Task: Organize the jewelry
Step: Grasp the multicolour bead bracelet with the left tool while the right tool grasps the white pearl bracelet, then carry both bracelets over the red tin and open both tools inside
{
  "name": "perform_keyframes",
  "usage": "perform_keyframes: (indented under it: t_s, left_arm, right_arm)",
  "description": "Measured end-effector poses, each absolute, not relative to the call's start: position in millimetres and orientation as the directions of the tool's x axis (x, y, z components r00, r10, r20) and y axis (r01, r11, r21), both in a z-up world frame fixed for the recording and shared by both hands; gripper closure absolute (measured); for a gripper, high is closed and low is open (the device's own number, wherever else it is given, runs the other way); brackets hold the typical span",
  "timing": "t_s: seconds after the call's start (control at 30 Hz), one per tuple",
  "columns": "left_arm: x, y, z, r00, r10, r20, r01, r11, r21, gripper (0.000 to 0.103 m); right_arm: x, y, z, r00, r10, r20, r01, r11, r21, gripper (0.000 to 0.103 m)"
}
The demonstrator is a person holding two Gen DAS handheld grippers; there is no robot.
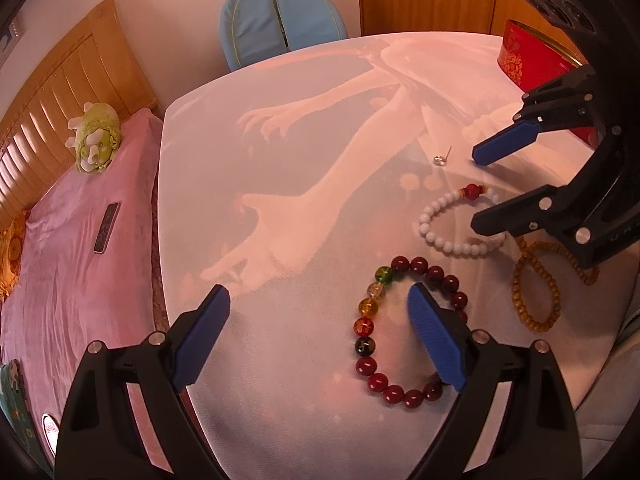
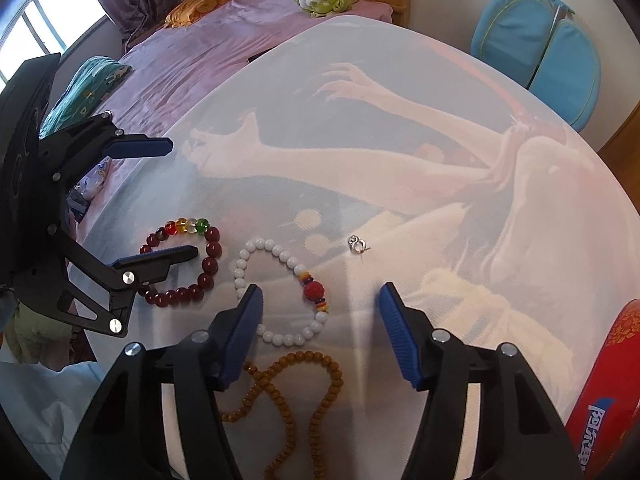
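On the printed white tablecloth lie a dark red bead bracelet with coloured glass beads, a white bead bracelet with a red bead, a brown wooden bead string and a small silver ring. My left gripper is open and empty, its right finger over the red bracelet's loop. My right gripper is open and empty above the white bracelet.
A red tin stands at the table's right side. A blue chair is behind the table. A pink bed with a green plush toy and a phone lies to the left.
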State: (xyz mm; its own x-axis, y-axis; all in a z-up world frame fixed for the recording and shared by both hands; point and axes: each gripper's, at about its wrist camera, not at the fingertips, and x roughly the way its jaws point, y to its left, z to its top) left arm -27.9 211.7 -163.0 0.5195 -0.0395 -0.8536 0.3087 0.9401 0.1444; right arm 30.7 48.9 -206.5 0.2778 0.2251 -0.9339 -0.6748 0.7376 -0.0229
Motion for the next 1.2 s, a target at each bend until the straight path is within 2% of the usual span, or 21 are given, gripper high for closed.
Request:
perform_keyframes:
  t_s: [0.03,0.07,0.1,0.13,0.17,0.2,0.33,0.47,0.67,0.83,1.0,1.2]
  left_arm:
    - [-29.1,212.7,-163.1,0.524,-0.038,-0.851,0.314,0.937,0.151,0.015]
    - [-30.2,212.1,-162.4,0.527,-0.043,-0.849,0.321,0.935,0.151,0.02]
    - [-31.5,211.2,-161.5,0.524,-0.067,-0.849,0.336,0.932,0.134,0.032]
    - [-32.6,210.0,-160.4,0.517,-0.091,-0.851,0.348,0.931,0.112,0.038]
    - [-32.7,207.8,-159.2,0.508,-0.113,-0.854,0.358,0.929,0.09,0.056]
    - [-33.8,205.1,-158.1,0.491,-0.153,-0.858,0.383,0.922,0.055,0.094]
    - [-35.9,188.3,-154.6,0.48,-0.129,-0.867,0.413,0.906,0.094,0.094]
    - [-32.2,184.2,-138.1,0.492,-0.154,-0.857,0.379,0.924,0.052,0.094]
    - [-22.5,169.7,-98.8,0.531,-0.214,-0.82,0.352,0.936,-0.016,0.094]
    - [-12.0,135.2,-60.3,0.583,-0.242,-0.776,0.393,0.919,0.009,0.094]
    - [5.5,91.0,-29.8,0.588,-0.326,-0.741,0.45,0.892,-0.035,0.094]
    - [14.9,30.9,-9.1,0.575,-0.415,-0.705,0.539,0.841,-0.055,0.094]
  right_arm:
    - [29.6,50.1,-206.6,0.289,0.216,-0.933,-0.677,0.735,-0.039,0.052]
    - [29.0,50.6,-206.7,0.301,0.206,-0.931,-0.681,0.729,-0.059,0.064]
    - [27.2,51.4,-206.6,0.318,0.192,-0.928,-0.687,0.721,-0.086,0.078]
    - [26.4,51.3,-206.6,0.323,0.188,-0.928,-0.695,0.713,-0.097,0.084]
    - [24.3,51.9,-207.0,0.313,0.196,-0.929,-0.707,0.701,-0.091,0.091]
    - [21.5,52.9,-207.7,0.31,0.198,-0.93,-0.718,0.69,-0.093,0.092]
    - [17.1,48.6,-204.5,0.31,0.214,-0.926,-0.721,0.688,-0.082,0.092]
    - [15.6,34.0,-184.6,0.338,0.261,-0.904,-0.702,0.709,-0.058,0.092]
    - [9.6,-4.0,-139.5,0.425,0.335,-0.841,-0.642,0.767,-0.019,0.092]
    - [-0.5,-53.1,-100.9,0.53,0.353,-0.771,-0.545,0.838,0.01,0.092]
    - [-13.7,-116.1,-69.4,0.638,0.315,-0.703,-0.409,0.912,0.036,0.092]
    - [-39.0,-190.7,-46.3,0.735,0.201,-0.647,-0.212,0.975,0.062,0.092]
